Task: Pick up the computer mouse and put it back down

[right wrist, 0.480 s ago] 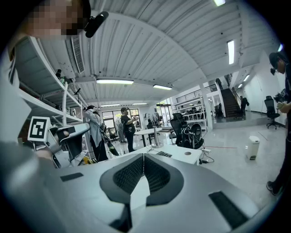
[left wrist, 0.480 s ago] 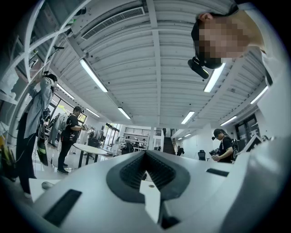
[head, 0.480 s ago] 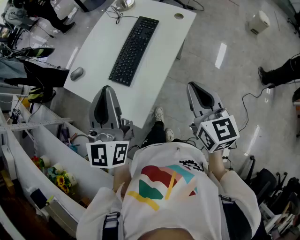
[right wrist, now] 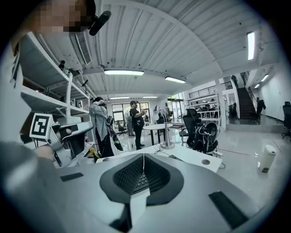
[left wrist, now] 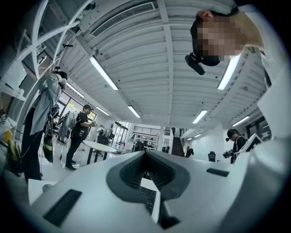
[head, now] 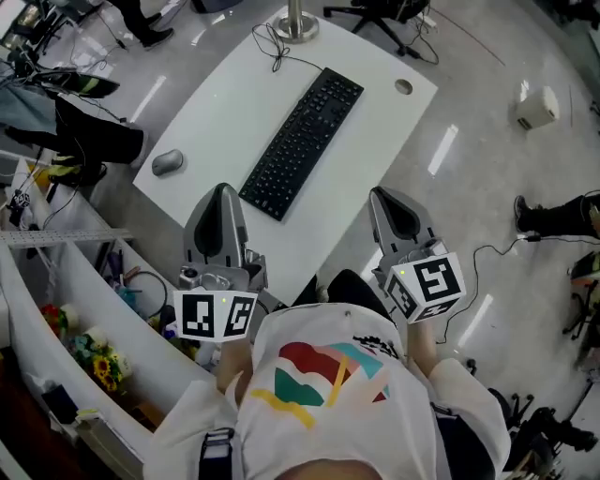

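The grey computer mouse (head: 168, 162) lies near the left corner of the white table (head: 234, 94), left of a black keyboard (head: 302, 142). My left gripper (head: 222, 192) hangs over the table's near edge, a little right of the mouse and nearer to me. Its jaws meet at the tips (left wrist: 145, 154) with nothing between them. My right gripper (head: 382, 197) is held off the table's right side over the floor, jaws closed together (right wrist: 143, 155) and empty. The keyboard (right wrist: 136, 179) shows through the right jaws' window.
A round metal stand base (head: 296, 23) with a cable stands at the table's far end, near a cable hole (head: 403, 87). White shelving with flowers (head: 94, 366) runs along the left. Office chairs (head: 375, 14), a white bin (head: 536, 108) and a person's boot (head: 539, 217) surround the table.
The table sits further right and lower in the head view, and the shoes by the table edge have gone out of sight. Both grippers stay shut and keep their places in the frame.
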Action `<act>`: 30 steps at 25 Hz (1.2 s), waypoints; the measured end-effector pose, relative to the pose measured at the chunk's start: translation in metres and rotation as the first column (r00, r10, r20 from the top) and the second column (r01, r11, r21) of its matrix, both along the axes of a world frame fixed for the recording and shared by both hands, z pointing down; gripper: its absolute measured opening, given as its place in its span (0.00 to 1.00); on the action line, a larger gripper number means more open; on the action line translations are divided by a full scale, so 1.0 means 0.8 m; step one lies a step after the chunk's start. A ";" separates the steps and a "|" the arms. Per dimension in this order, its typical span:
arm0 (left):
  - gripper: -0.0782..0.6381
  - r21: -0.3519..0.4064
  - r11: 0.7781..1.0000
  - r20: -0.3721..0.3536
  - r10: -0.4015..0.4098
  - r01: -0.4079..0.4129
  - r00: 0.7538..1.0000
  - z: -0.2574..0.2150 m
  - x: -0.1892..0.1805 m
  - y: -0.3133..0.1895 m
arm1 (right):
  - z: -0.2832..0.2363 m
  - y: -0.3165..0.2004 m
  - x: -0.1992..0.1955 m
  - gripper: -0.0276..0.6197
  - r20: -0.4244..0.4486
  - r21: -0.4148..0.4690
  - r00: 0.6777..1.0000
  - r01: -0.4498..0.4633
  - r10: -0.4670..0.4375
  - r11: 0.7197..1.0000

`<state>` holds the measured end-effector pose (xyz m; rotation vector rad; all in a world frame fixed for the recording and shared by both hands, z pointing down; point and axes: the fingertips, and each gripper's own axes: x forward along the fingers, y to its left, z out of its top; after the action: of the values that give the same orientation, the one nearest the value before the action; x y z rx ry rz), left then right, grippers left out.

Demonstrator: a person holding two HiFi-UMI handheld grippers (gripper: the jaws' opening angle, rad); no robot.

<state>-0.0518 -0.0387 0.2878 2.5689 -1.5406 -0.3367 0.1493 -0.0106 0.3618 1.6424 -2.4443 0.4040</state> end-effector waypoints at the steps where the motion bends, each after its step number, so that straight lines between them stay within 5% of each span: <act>1: 0.17 -0.013 1.000 0.002 -0.001 0.001 1.000 0.004 -0.003 -0.008 | 0.002 -0.010 -0.003 0.06 -0.008 -0.007 1.000 0.007 -0.007 1.000; 8: 0.17 -0.055 0.994 0.036 -0.089 0.091 0.995 0.020 -0.002 -0.047 | 0.013 -0.074 -0.003 0.06 0.023 -0.027 0.993 0.120 -0.119 0.992; 17: 0.17 -0.067 0.967 0.023 -0.244 0.245 0.970 0.023 -0.015 -0.055 | -0.002 -0.124 -0.055 0.06 0.071 0.022 0.908 0.413 -0.413 0.911; 27: 0.17 -0.050 0.905 -0.015 -0.423 0.422 0.906 0.020 -0.129 -0.042 | -0.029 -0.175 -0.223 0.08 0.043 0.070 0.738 0.670 -0.673 0.739; 30: 0.17 -0.057 0.880 -0.027 -0.473 0.471 0.880 0.028 -0.164 -0.041 | -0.023 -0.209 -0.293 0.28 0.064 0.034 0.673 0.737 -0.737 0.675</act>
<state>-0.1830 -0.0716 0.3100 2.1004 -2.1210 -0.3871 -0.0848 -0.1775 0.3435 0.4984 -2.8803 0.3180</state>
